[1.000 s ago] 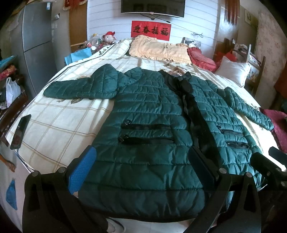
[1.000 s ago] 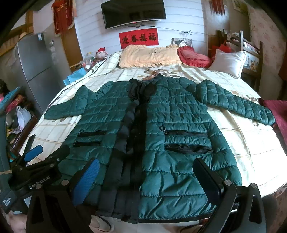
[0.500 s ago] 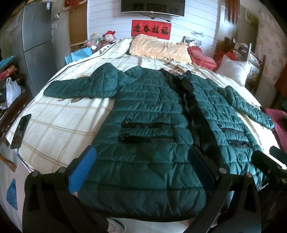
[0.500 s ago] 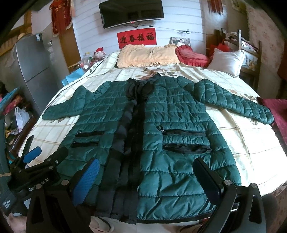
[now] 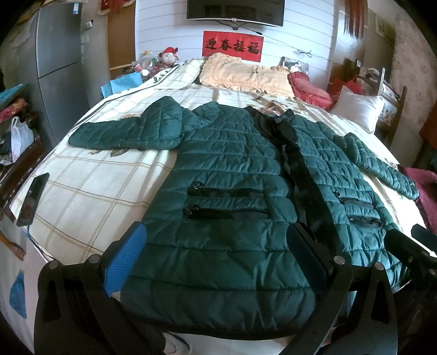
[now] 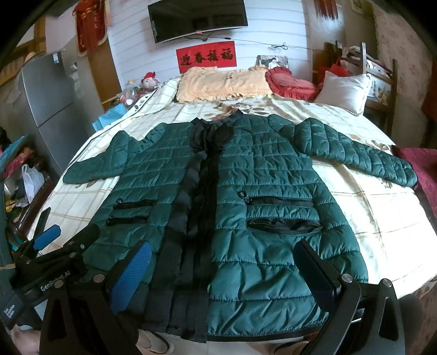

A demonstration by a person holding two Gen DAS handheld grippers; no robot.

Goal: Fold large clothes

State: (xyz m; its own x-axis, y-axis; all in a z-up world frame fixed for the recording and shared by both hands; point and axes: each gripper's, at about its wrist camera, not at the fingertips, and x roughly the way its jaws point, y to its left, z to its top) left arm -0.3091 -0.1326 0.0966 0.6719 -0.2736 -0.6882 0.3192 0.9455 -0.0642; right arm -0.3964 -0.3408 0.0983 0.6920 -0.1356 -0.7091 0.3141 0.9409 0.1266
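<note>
One green jacket (image 6: 245,196) with four zip pockets lies flat on the bed (image 6: 382,218). Both grippers, left (image 5: 215,256) and right (image 6: 226,273), hover at its hem, jaws wide apart, empty. The left one reads "GenRobot.AI"; a red banner (image 6: 205,56) bears Chinese characters.

phone (image 5: 32,200) on bed (image 5: 90,188) | TV (image 6: 198,19) | fridge (image 5: 58,68) | pillow (image 6: 342,91)

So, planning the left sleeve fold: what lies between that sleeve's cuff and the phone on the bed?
Only bare checked bedsheet lies between the jacket cuff and the phone, as the left wrist view shows.
</note>
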